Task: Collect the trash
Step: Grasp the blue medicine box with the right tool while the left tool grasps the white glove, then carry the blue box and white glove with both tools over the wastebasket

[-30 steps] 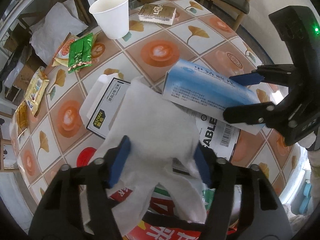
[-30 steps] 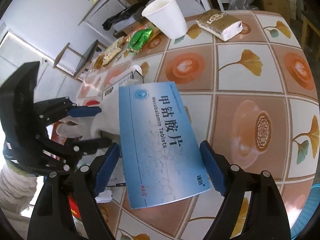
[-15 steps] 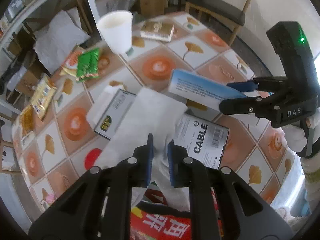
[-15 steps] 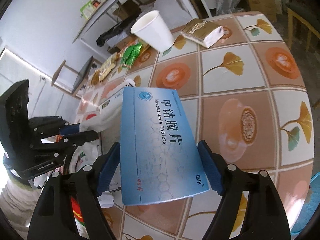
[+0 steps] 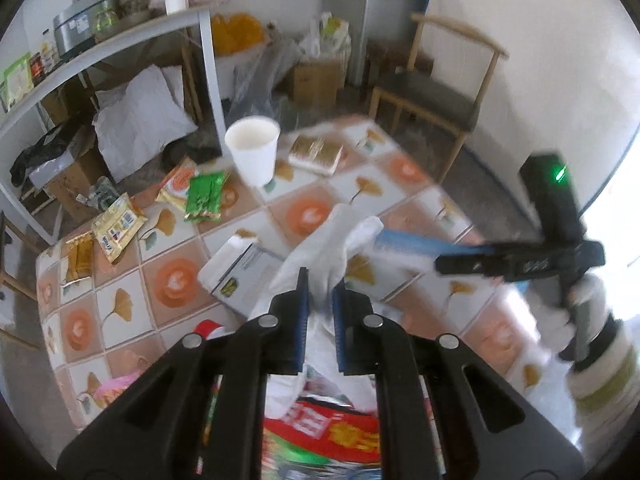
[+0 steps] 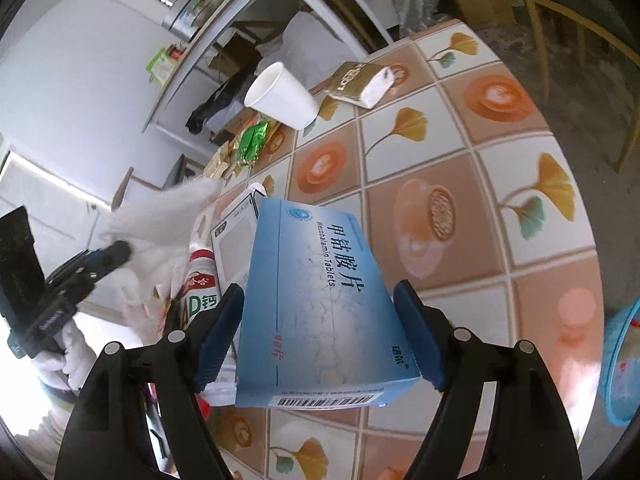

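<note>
Bright daylight fills both views; in the left wrist view a blown-out white glare burns the right edge beside the right tool [image 5: 472, 258], itself smeared by motion blur; the counter [image 6: 460, 128] is evenly lit with soft, faint shadows; fisheye bending curves its tiles, and dark vignetting rings each frame.

Cluttered room with white walls [image 5: 520, 20], grey floor [image 5: 472, 172], wooden chair [image 5: 436, 92] by the tiled-pattern round table [image 5: 168, 280], curved white shelf [image 5: 120, 46], cardboard boxes [image 5: 316, 80], bright daylight at right.
</note>
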### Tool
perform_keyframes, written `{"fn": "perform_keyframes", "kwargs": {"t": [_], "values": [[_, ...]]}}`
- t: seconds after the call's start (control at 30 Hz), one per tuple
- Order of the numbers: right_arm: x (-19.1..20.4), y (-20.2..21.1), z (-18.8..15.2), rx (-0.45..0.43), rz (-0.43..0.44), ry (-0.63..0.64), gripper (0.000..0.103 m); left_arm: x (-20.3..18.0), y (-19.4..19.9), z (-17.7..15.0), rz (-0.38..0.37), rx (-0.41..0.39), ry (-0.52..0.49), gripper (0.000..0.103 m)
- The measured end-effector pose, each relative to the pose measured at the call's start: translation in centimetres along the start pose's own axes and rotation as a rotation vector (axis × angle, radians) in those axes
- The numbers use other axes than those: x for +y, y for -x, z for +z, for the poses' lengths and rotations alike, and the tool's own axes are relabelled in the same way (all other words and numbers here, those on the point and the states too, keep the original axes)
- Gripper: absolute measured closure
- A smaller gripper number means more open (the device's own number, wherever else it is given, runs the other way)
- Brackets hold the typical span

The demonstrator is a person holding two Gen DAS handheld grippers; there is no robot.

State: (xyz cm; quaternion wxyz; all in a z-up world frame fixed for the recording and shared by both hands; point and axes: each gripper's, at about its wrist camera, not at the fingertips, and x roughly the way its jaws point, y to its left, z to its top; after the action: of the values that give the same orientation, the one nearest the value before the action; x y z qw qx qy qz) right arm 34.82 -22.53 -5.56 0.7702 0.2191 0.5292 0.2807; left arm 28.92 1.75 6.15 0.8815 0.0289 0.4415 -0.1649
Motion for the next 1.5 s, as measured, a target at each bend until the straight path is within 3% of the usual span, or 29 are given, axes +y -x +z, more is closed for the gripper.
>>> {"fn": "perform_keyframes", "kwargs": {"t": [0.2, 0.43, 0.8, 1.5], "values": [[-1.1, 2.7, -1.5, -0.043, 0.036, -0.065, 0.028, -2.6, 3.3, -0.1, -0.085, -0.122, 0.06, 0.094], [-1.9, 6.9, -3.7, -0.097, 0.07, -0.131, 0.029, -6.1, 5.0, -1.0, -0.177, -0.21, 0.106, 0.094], [-2.8, 12.0, -7.3, -0.184, 0.096, -0.205, 0.029, -8.5, 4.9, -3.5, -0.234, -0.207, 0.125, 0.094], [-2.2, 13.4, -9.3, -0.225, 0.132, -0.254, 0.029, -9.8, 5.3, -4.4, -0.26, -0.214, 0.113, 0.094]]}}
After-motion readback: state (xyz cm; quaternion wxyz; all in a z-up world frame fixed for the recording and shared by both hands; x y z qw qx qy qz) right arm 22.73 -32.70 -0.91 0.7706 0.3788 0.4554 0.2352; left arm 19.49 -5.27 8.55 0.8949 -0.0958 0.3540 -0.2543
